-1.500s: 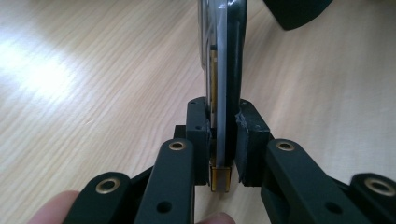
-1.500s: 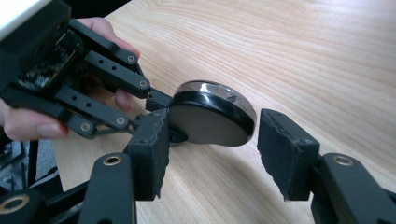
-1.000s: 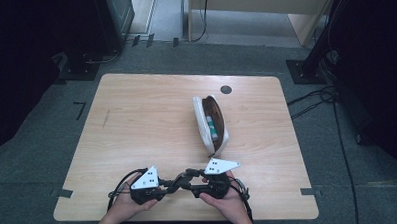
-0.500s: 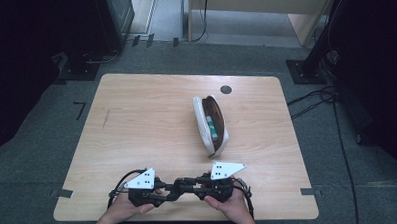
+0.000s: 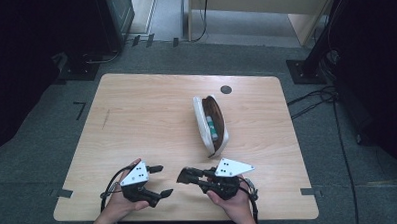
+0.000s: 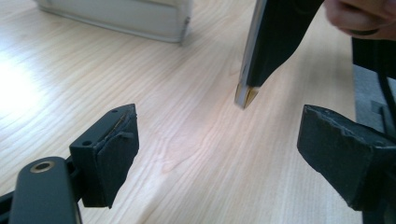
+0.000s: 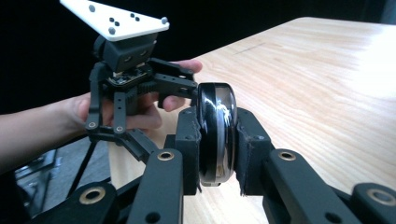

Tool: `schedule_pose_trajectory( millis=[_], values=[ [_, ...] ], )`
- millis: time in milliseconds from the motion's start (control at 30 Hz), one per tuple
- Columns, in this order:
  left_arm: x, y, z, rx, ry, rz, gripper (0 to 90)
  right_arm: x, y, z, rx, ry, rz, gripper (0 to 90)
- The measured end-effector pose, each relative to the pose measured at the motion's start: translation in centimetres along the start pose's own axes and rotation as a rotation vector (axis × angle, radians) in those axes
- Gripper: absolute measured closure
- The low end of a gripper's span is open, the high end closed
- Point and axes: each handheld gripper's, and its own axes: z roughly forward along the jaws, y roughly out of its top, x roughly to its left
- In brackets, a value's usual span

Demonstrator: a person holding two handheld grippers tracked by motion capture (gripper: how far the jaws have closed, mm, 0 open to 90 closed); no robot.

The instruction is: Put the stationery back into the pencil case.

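A glossy black round disc (image 7: pixel 216 116) stands on edge between the jaws of my right gripper (image 7: pixel 217 154), which is shut on it. In the high view this right gripper (image 5: pixel 185 176) lies near the table's front edge and points left. My left gripper (image 5: pixel 161 181) sits just to its left, open, with nothing between its pads (image 6: pixel 112 149). In the left gripper view the left gripper (image 6: pixel 229 154) faces the dark tip of the right gripper (image 6: pixel 268 46) a short way ahead. An open white and brown case (image 5: pixel 211 124) lies behind the two grippers, mid-table.
The wooden table (image 5: pixel 136 114) has bare room to the left and at the back. A small dark round mark (image 5: pixel 226 89) sits near the far edge. Grey carpet, cables and dark stands surround the table. The case's white side (image 6: pixel 121 16) lies beyond my left gripper.
The two grippers were pressed together tip to tip; now my left gripper has drawn off to the left and stands open. The disc stays in my right gripper.
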Motion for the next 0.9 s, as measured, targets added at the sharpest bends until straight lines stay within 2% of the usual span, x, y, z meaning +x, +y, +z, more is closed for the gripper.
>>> schedule_pose_trajectory(
  millis=[100,167,433,667,900],
  values=[
    [0.3,-0.1,-0.4,0.008,0.064,-0.016,7.8,0.1,0.4,-0.4,-0.012,-0.028,-0.002,74.4],
    [0.6,-0.3,-0.6,0.019,0.104,-0.030,1.1,0.1,0.6,-0.6,-0.015,-0.046,0.000,74.4],
    [1.4,-0.8,-2.0,0.048,0.242,-0.073,0.0,0.0,1.5,-1.5,-0.037,-0.101,0.025,74.4],
    [2.7,-2.1,-3.4,0.113,0.409,-0.136,0.0,-0.2,2.7,-2.6,-0.064,-0.157,0.024,74.4],
    [3.6,-2.9,-5.0,0.142,0.508,-0.185,0.0,-0.6,3.7,-3.7,-0.101,-0.209,0.033,74.4]
  ],
)
